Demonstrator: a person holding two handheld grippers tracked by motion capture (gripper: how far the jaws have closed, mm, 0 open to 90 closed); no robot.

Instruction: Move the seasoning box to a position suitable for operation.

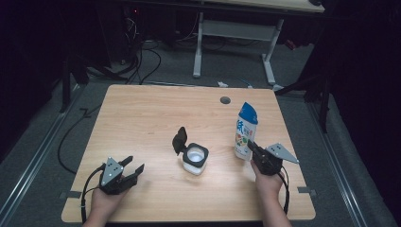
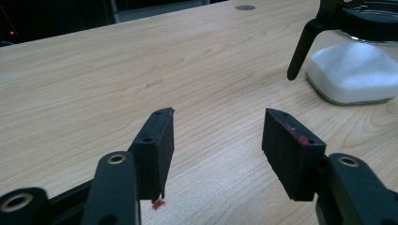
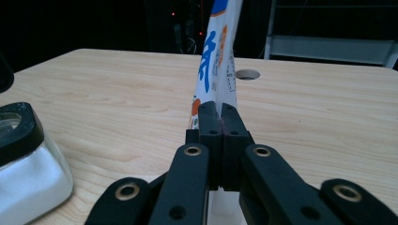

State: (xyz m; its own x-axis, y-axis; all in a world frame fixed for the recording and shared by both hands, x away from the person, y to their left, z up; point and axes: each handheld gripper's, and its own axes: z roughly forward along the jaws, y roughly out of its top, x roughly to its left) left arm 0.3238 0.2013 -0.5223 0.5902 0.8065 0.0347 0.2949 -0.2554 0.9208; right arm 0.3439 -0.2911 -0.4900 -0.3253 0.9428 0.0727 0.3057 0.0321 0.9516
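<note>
A tall white and blue pouch [image 1: 246, 131] stands upright at the right of the wooden table [image 1: 142, 113]. My right gripper [image 1: 250, 145] is shut on its thin lower side edge; in the right gripper view the pouch [image 3: 218, 51] rises from between the closed pads of that gripper [image 3: 220, 108]. A squat clear jar of white powder [image 1: 195, 158] sits mid-table with its black flip lid [image 1: 179, 140] standing open. My left gripper [image 1: 134, 164] rests low at the front left, open and holding nothing. In its own view the left gripper [image 2: 218, 136] points toward the jar [image 2: 352, 70].
A round cable hole [image 1: 225, 100] lies in the tabletop behind the pouch. Bare wood spreads across the left and far side. Beyond the table are a white desk frame [image 1: 269, 56] and cables on the dark floor.
</note>
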